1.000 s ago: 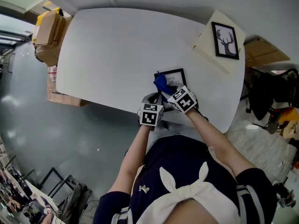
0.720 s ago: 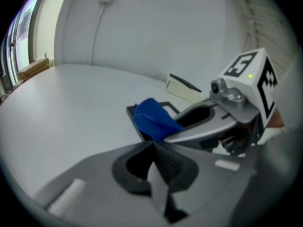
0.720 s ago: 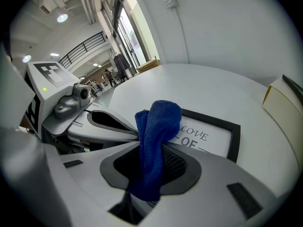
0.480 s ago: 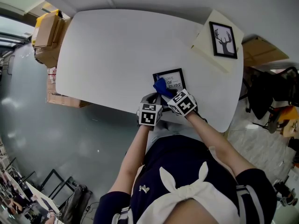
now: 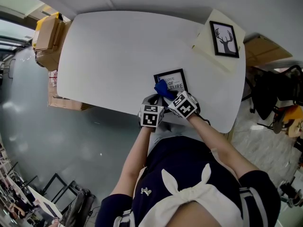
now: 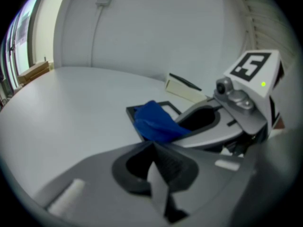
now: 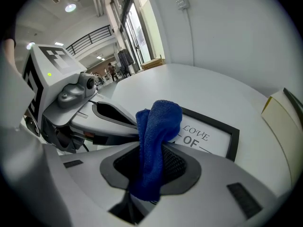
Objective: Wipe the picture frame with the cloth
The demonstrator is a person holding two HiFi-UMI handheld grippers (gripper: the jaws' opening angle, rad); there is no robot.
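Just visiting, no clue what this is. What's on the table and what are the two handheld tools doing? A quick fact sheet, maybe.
Table: white, rounded
Right gripper: shut on the blue cloth
Cloth: over the near edge of the black picture frame
Left gripper: shut, empty, beside the right one
Far corner: deer picture on a cream board

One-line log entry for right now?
right tool: shut on blue cloth | blue cloth: over picture frame | left tool: shut, empty
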